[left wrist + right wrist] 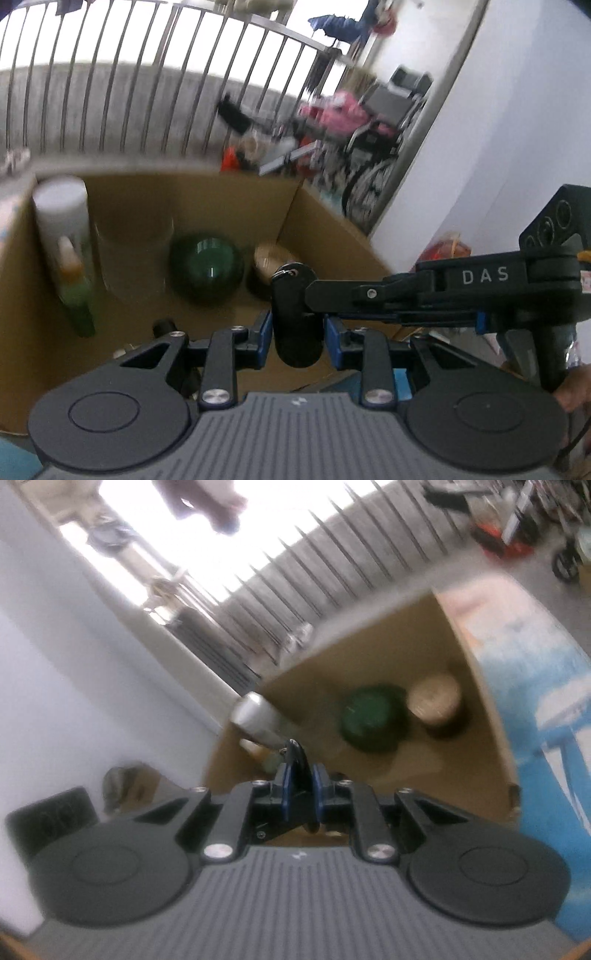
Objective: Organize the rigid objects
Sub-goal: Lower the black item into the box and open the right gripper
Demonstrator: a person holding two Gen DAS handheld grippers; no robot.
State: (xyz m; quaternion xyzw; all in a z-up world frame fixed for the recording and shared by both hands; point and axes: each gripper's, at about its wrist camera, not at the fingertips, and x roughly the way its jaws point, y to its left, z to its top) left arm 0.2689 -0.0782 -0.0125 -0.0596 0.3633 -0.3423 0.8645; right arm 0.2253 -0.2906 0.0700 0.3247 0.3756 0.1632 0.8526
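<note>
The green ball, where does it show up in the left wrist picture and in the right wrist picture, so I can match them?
Left wrist: the green ball sits just left of centre, on the floor of the cardboard box.
Right wrist: the green ball sits right of centre, inside the same box.
Shared landmark: the brown jar right beside the ball.

cardboard box (207,206): matt brown corrugated board | green ball (207,267): glossy, smooth, with a highlight | black fob (295,317): smooth dark plastic, metal ring on top | spray can (255,716): brushed silvery metal | grippers' housings: matt ribbed grey plastic, shiny metal screws, blue pads (334,338)
</note>
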